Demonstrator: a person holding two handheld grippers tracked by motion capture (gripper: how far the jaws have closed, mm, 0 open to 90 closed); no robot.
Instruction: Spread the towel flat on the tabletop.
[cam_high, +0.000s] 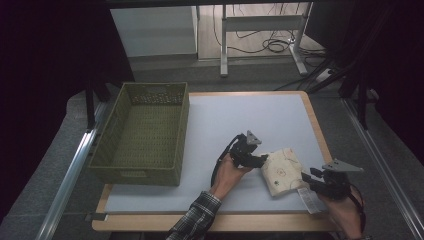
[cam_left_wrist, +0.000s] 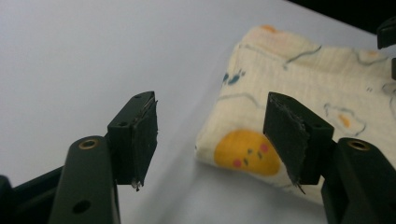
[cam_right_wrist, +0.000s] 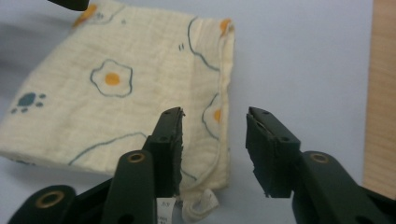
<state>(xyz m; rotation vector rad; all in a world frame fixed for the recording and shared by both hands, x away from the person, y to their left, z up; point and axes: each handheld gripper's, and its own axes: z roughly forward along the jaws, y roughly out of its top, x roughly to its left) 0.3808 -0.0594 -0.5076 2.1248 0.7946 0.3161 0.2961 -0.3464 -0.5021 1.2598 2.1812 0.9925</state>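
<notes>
The left gripper (cam_high: 261, 161) has its jaws parted, nothing pinched between them. In the left gripper view the two black pads (cam_left_wrist: 142, 133) stand well apart over bare surface, with the near corner of the cloth (cam_left_wrist: 299, 93) lying between and just beyond them; the right-hand pad sits in front of the cloth's edge, and whether it touches the fabric I cannot tell. The left gripper (cam_left_wrist: 210, 140) is released.

The right gripper (cam_high: 306, 178) is also released: its jaws stand partly open, with a gap between the pads (cam_right_wrist: 170, 140). In the right gripper view the gripper (cam_right_wrist: 215, 149) straddles the cloth's (cam_right_wrist: 140, 93) hemmed edge, the left pad over the fabric, the right pad over bare surface beside it. Neither pad presses on the cloth. A small white label (cam_right_wrist: 198, 205) hangs from the cloth's near corner, just below the jaws.

The cloth (cam_high: 281, 170) is a folded, cream-coloured square printed with fried eggs and paw marks. It lies flat on the near right part of the surface (cam_high: 240, 120), between the two grippers. It sits turned a little, so its corners point roughly far-right and near-left; as folded it is nearly square, so no long axis stands out.

The left hand (cam_high: 227, 175) comes in from the near edge with a checked sleeve (cam_high: 197, 220); the right hand (cam_high: 345, 212) is at the near right corner. A green woven basket (cam_high: 145, 132) stands on the left of the surface, well apart from the cloth.
</notes>
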